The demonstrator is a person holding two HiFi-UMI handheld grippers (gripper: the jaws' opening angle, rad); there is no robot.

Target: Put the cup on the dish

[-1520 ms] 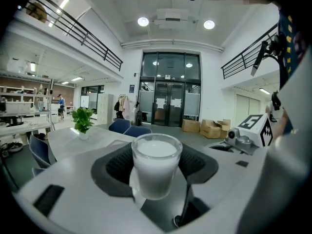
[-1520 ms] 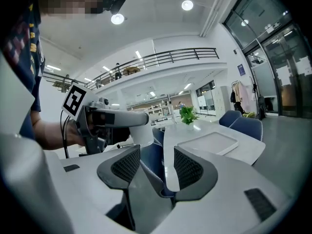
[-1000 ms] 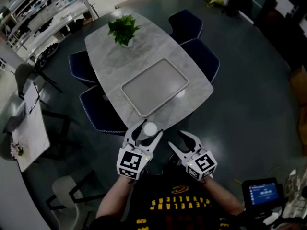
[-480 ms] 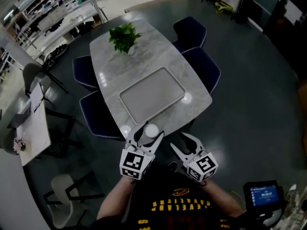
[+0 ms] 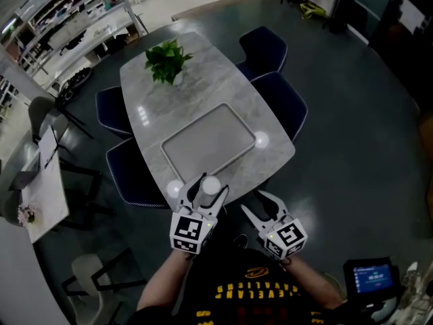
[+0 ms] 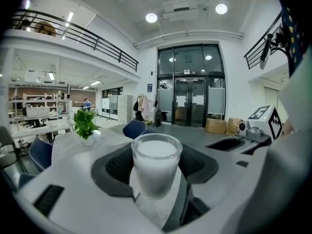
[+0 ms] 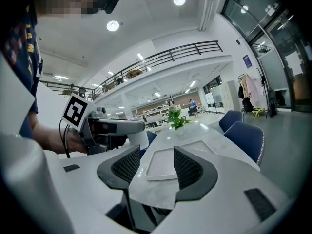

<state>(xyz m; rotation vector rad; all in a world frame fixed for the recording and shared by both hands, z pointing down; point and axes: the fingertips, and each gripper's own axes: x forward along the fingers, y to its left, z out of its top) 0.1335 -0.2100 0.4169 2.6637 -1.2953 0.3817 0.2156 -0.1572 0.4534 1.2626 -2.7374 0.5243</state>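
A small frosted white cup (image 5: 211,185) (image 6: 156,164) stands upright between the jaws of my left gripper (image 5: 205,192) (image 6: 155,167), which is shut on it, just off the near end of the table. The dish, a grey rectangular tray (image 5: 208,142) (image 7: 168,162), lies flat on the marble table (image 5: 145,97) ahead of both grippers. My right gripper (image 5: 260,207) (image 7: 155,168) is open and holds nothing, with the tray showing between its jaws in the right gripper view.
A potted green plant (image 5: 163,61) (image 6: 86,126) (image 7: 176,120) stands at the table's far end. Dark blue chairs (image 5: 282,93) (image 7: 246,135) line both long sides. A white side desk (image 5: 42,188) and a pale chair (image 5: 88,276) are at the left, a screen (image 5: 369,276) at the lower right.
The view has shifted, so the table now sits slightly left and closer to the grippers. Both grippers keep their poses; the cup stays in the left one.
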